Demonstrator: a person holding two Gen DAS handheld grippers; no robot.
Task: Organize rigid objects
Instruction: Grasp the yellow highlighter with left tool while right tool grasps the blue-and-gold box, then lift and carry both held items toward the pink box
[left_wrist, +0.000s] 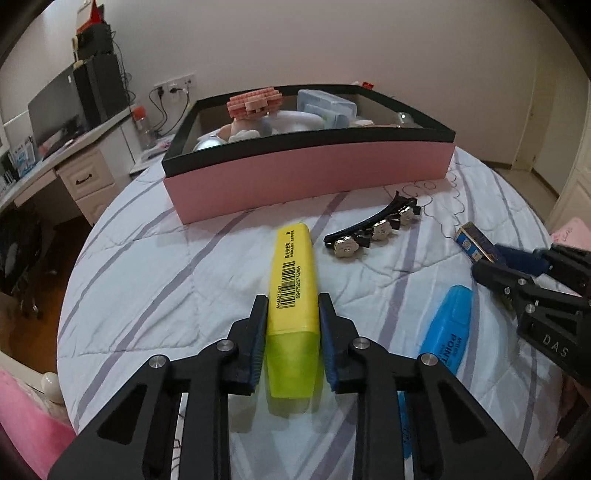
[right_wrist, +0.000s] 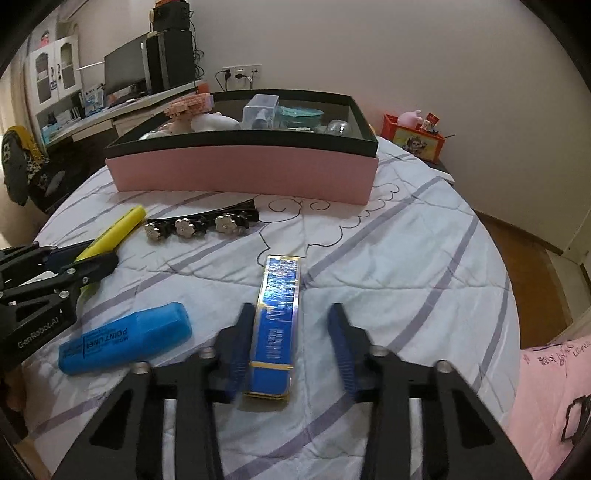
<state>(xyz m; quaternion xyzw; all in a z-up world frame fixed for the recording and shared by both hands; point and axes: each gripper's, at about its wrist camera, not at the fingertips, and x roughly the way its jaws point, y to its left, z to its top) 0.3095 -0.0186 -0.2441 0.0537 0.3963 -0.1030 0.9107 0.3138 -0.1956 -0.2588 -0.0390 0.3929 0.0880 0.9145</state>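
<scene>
My left gripper (left_wrist: 292, 299) is shut on a yellow highlighter (left_wrist: 293, 266) that lies on the striped quilt, both pads pressed to its sides near the translucent cap. My right gripper (right_wrist: 291, 306) straddles a shiny blue and gold box (right_wrist: 277, 314). Its left pad is at the box, while its right pad stands a little apart from it, so it is open. From the other wrist, the left gripper (right_wrist: 101, 251) shows at the left edge and the right gripper (left_wrist: 487, 258) at the right edge. A pink box (left_wrist: 306, 177) with a black rim stands behind, holding several items.
A blue highlighter (right_wrist: 125, 338) lies between the two grippers. A black hair clip (right_wrist: 199, 223) with silver flowers lies in front of the pink box (right_wrist: 240, 173). A desk with a monitor (left_wrist: 55, 107) stands left of the bed, and a red box (right_wrist: 417, 138) is at the far right.
</scene>
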